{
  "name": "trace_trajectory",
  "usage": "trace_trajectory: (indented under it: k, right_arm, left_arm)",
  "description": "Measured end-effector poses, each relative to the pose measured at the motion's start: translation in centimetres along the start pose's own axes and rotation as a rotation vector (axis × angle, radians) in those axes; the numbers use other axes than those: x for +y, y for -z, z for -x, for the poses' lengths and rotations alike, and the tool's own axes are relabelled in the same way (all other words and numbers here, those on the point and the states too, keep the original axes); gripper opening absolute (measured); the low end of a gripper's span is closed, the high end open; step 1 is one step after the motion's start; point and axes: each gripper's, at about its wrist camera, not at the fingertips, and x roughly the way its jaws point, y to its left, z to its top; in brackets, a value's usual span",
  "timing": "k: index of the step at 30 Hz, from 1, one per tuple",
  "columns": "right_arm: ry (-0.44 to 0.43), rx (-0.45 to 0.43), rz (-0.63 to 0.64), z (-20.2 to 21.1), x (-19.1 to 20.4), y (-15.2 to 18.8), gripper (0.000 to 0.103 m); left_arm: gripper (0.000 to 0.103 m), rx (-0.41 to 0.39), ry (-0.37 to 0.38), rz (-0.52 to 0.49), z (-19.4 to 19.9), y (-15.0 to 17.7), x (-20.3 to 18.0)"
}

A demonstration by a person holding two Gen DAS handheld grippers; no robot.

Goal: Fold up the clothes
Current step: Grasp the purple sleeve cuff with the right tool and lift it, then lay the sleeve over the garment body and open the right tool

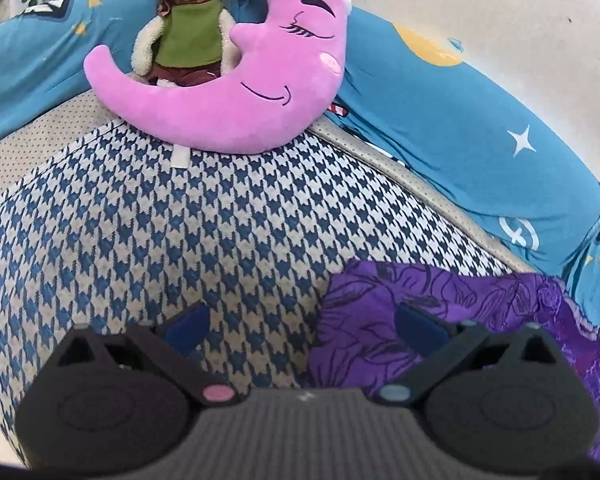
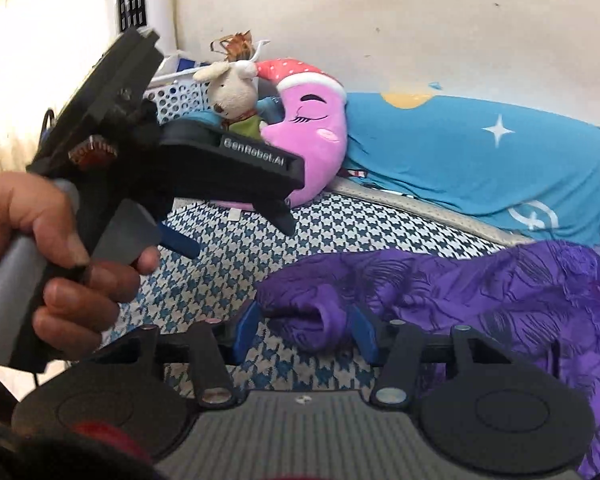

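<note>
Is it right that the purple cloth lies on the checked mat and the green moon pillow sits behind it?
Not quite: the moon pillow is pink, not green, as the left wrist view shows. The purple cloth does lie on the checked mat, with the pillow behind it.

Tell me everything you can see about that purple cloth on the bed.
The purple cloth is a thin, slightly shiny fabric printed with dark line-drawn flowers. It lies crumpled and unfolded on the houndstooth bedcover, its far edge near the blue sheet. A rolled edge sits between the open jaws of the right gripper. In the left wrist view one finger of the open left gripper lies over it.
</note>
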Motion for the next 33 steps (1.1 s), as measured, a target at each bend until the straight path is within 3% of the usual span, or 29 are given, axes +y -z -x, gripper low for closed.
trace_trajectory:
  k: [8, 11, 12, 13, 19, 27, 33]
  right_arm:
    - [0.054, 0.026, 0.142, -3.2, 0.7, 0.3, 0.049]
    - [0.062, 0.009, 0.117, -3.6, 0.1, 0.3, 0.035]
    - [0.065, 0.003, 0.109, -3.7, -0.1, 0.2, 0.021]
    - [0.068, -0.003, 0.101, -3.9, -0.3, 0.2, 0.016]
    - [0.104, -0.067, 0.000, -3.5, -2.2, -0.7, 0.012]
    - [0.254, -0.222, -0.247, 0.7, -8.2, -2.8, 0.012]
    - [0.384, -0.304, -0.318, 5.0, -11.5, -3.2, 0.012]
  left_arm:
    - [0.103, 0.003, -0.009, 0.033, 0.0, -0.3, 0.5]
    - [0.103, 0.001, -0.011, 0.028, 0.0, -0.2, 0.2]
    - [0.103, 0.001, -0.013, 0.022, -0.1, -0.2, 0.0]
    - [0.103, 0.002, -0.014, 0.016, -0.1, -0.2, -0.1]
    - [0.103, -0.012, -0.027, 0.004, 0.0, 0.0, -0.8]
    - [0.103, 0.023, -0.003, -0.054, -0.7, 1.4, -3.2]
    - [0.103, 0.059, 0.036, -0.113, -1.4, 2.8, -5.5]
